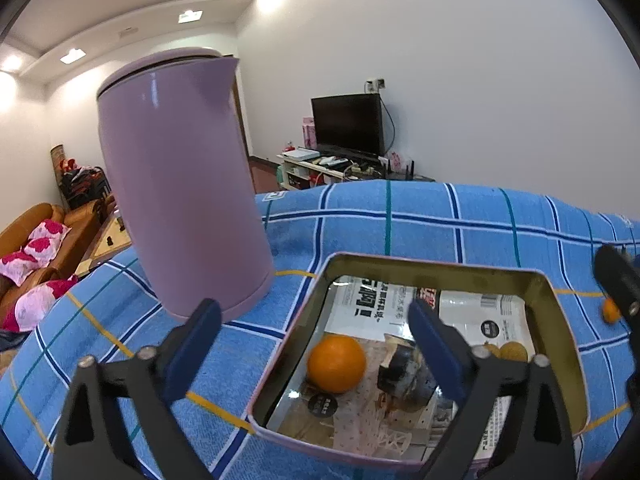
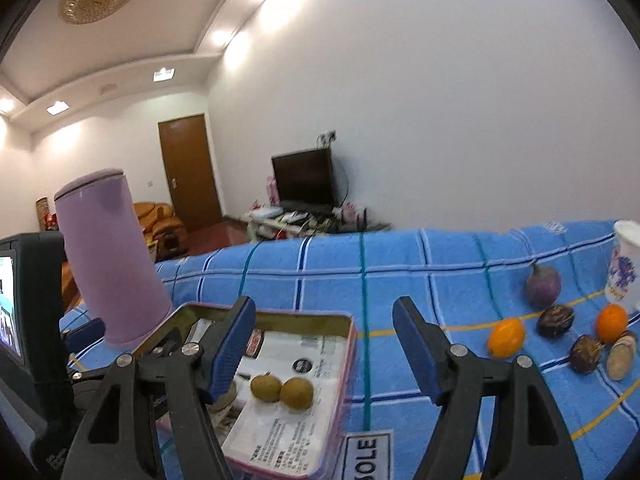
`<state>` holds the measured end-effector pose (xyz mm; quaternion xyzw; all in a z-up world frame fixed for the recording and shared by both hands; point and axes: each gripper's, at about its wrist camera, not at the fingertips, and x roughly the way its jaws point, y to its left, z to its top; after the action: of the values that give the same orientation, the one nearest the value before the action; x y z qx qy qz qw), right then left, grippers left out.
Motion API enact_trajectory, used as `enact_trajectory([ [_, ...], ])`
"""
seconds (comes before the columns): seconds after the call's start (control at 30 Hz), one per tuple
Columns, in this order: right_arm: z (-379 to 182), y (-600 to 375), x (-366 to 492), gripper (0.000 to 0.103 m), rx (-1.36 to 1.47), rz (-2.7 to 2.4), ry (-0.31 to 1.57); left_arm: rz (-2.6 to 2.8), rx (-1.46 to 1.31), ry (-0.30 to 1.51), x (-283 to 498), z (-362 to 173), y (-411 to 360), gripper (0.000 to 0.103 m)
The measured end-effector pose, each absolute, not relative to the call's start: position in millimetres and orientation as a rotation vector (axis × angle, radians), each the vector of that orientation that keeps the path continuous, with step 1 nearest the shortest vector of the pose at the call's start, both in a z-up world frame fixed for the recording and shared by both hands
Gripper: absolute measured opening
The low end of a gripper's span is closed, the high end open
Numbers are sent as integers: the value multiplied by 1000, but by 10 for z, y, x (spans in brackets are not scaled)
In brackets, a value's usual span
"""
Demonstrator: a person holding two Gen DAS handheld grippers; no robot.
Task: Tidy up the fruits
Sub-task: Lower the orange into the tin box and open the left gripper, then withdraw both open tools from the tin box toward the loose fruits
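Your left tongs stand spread wide over the near edge of the metal tin, with nothing between the pads; an orange lies on the tin's floor just below them, beside a dark wrinkled fruit. Your right tongs are partly open and hold nothing, hovering over the blue checked cloth on the worktop, just right of the tin. From that side you can see two brownish round fruits touching each other on the printed sheet inside the tin. The lilac kettle stands on the cloth just behind the tin's left corner. Well to the right of the tin, loose on the cloth, lie the fruits not yet sorted: an orange fruit nearest your right tongs, a second orange one farther right, a purple round fruit behind them, two dark wrinkled ones, and a pale brown one at the edge. A white printed cup stands at the far right.
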<state>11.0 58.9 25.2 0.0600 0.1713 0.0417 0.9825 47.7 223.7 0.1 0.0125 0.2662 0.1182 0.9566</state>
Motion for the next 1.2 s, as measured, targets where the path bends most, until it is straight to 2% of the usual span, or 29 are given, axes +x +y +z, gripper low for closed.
enact_trajectory([
  [0.1,290,586,55,85,111,46,296,238,10,525,456,14,2251,99],
  [0.4,286,624,-3,85,89,58,298,228,9,488,387,50,2185,103],
  [1.2,317,343,-185,85,5,40,306,275,-16,482,224,50,2075,103],
])
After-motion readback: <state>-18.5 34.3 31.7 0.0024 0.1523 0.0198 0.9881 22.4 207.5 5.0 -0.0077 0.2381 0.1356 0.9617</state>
